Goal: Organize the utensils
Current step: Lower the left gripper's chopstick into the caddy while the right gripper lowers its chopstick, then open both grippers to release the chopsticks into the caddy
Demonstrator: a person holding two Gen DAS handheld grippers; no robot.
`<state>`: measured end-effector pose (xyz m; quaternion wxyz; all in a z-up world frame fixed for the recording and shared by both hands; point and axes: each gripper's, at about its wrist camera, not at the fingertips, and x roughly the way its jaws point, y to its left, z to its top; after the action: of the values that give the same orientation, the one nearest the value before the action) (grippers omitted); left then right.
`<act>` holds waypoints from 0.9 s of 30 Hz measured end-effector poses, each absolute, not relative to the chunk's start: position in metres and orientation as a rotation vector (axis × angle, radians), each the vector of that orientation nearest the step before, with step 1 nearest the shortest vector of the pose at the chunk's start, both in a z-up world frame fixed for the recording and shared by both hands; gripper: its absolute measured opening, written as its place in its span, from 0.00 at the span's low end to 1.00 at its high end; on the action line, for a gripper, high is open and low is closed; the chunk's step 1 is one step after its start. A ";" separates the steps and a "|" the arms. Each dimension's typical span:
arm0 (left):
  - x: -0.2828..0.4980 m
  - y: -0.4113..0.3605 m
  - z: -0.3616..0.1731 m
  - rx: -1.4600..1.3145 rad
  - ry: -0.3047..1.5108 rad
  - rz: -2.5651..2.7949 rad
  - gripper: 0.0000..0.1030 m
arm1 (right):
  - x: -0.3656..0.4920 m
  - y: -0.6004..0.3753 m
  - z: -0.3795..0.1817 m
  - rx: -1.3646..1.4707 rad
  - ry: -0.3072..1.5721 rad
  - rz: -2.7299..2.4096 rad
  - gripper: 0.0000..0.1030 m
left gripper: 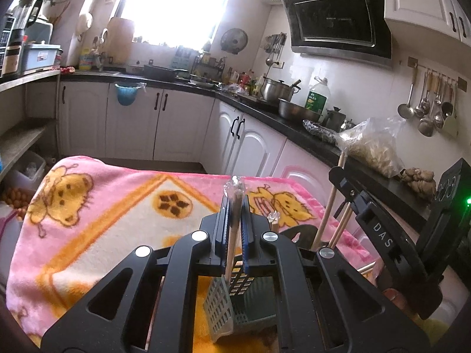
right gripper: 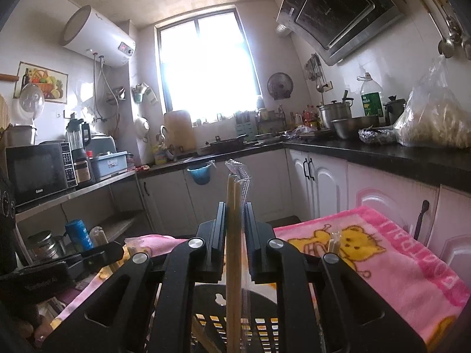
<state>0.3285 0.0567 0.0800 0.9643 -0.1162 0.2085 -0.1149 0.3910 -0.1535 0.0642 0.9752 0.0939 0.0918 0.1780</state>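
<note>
Lowering wrapped wooden chopsticks (left gripper: 234,206) (right gripper: 234,229) into the dark slotted plastic basket (right gripper: 235,323), you are clamping a pair in each gripper's jaws; next, release them.

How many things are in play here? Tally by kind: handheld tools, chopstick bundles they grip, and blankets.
Handheld tools: 2, left tool and right tool
Chopstick bundles gripped: 2, left bundle and right bundle
Pink blanket: 1
Total: 5
</note>
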 end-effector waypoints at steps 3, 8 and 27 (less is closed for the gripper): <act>0.328 0.056 0.079 -0.236 0.428 -0.234 0.01 | 0.389 -0.154 0.061 0.193 0.197 0.364 0.13; 0.326 0.057 0.080 -0.239 0.432 -0.232 0.01 | 0.382 -0.156 0.060 0.196 0.212 0.375 0.18; 0.309 0.061 0.082 -0.245 0.434 -0.226 0.44 | 0.355 -0.176 0.073 0.223 0.242 0.368 0.48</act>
<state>0.3090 0.0607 0.0823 0.9628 -0.1212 0.2141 -0.1117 0.3551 -0.1756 0.0734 0.9697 0.1102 0.1197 0.1824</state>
